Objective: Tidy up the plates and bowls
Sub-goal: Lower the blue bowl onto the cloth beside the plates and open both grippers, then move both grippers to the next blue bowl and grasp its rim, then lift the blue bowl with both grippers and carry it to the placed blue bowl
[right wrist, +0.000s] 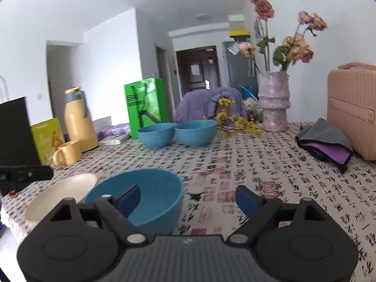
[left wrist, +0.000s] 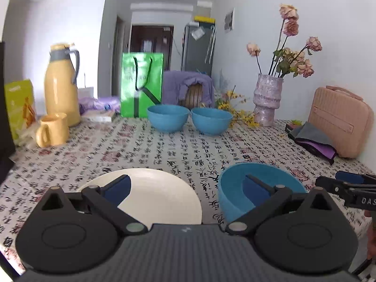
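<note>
Cotton-like tablecloth [left wrist: 141, 150] printed with black script covers the table. Your left gripper [left wrist: 185, 188] is spread wide, holding nothing, above the white plate [left wrist: 159, 195] and near bowl [left wrist: 235, 195]. Your right gripper [right wrist: 188, 197] is likewise released beside that bowl. Two blue bowls [left wrist: 168, 117] sit touching at the far edge, before a green bag [left wrist: 141, 84]. A yellow jug [left wrist: 62, 82] and vase [left wrist: 268, 98] flank them; a hallway lies behind.
</note>
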Demonstrator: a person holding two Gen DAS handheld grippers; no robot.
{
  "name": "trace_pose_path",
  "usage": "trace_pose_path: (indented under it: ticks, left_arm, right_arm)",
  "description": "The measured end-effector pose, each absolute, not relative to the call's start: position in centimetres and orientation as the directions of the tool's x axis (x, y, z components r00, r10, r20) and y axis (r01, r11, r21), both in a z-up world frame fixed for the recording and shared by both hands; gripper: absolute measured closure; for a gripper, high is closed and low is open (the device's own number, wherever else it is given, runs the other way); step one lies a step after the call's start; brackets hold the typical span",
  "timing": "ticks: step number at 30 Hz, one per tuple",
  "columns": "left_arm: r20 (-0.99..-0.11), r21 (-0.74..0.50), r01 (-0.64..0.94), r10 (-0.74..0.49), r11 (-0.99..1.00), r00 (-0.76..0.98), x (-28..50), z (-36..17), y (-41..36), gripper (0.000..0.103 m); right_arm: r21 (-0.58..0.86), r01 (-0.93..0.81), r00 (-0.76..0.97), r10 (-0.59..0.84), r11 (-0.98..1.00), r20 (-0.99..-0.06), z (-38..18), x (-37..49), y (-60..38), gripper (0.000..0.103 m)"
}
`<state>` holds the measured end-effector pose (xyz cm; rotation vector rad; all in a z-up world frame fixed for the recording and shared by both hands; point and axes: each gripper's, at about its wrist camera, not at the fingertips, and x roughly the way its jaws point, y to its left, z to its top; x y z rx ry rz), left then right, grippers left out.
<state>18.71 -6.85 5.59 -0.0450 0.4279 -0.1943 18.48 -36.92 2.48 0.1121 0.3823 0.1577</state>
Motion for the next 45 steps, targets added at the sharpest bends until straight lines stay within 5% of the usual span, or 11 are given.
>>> trace_pose_path:
  ticks: [17, 19, 25, 28, 34, 39, 45]
  left_arm:
    - [-0.514, -0.175, 0.188, -0.253, 0.966, 0.820, 37.0, 9.3, -7.8, 0.002]
    - [-0.527, -0.203, 0.187, -0.268, 0.961, 0.806, 39.9, 9.6, -8.3, 0.005]
    - [-0.590, -0.312, 0.192, -0.348, 0.930, 0.729, 50.1, 8.7, -10.2, 0.039]
    - [-0.605, -0.309, 0.183, -0.342, 0.933, 0.719, 53.9, 7.0, -11.9, 0.052]
    - [-0.627, -0.334, 0.174, -0.356, 0.926, 0.693, 58.8, 5.0, -14.5, 0.054]
    - [-0.631, -0.325, 0.167, -0.345, 0.931, 0.695, 60.8, 3.9, -15.4, 0.057]
    - [-0.665, -0.334, 0.130, -0.331, 0.934, 0.669, 62.4, 2.4, -15.2, 0.072]
  right_arm:
    - [0.303, -0.023, 0.874, 0.166, 0.953, -0.456, 7.1, 35.7, -42.9, 0.015]
    - [0.293, -0.040, 0.866, 0.179, 0.955, -0.467, 7.6, 38.3, -42.7, 0.016]
    - [0.242, -0.078, 0.832, 0.196, 0.967, -0.519, 8.6, 47.6, -41.2, 0.020]
    - [0.270, -0.067, 0.792, 0.215, 0.961, -0.571, 7.4, 52.9, -41.0, 0.029]
    - [0.408, 0.013, 0.721, 0.274, 0.913, -0.636, 3.2, 61.4, -41.3, 0.039]
    - [0.396, 0.049, 0.684, 0.257, 0.917, -0.682, 0.6, 64.9, -40.5, 0.072]
    - [0.395, 0.052, 0.674, 0.260, 0.917, -0.691, -0.1, 65.8, -40.5, 0.094]
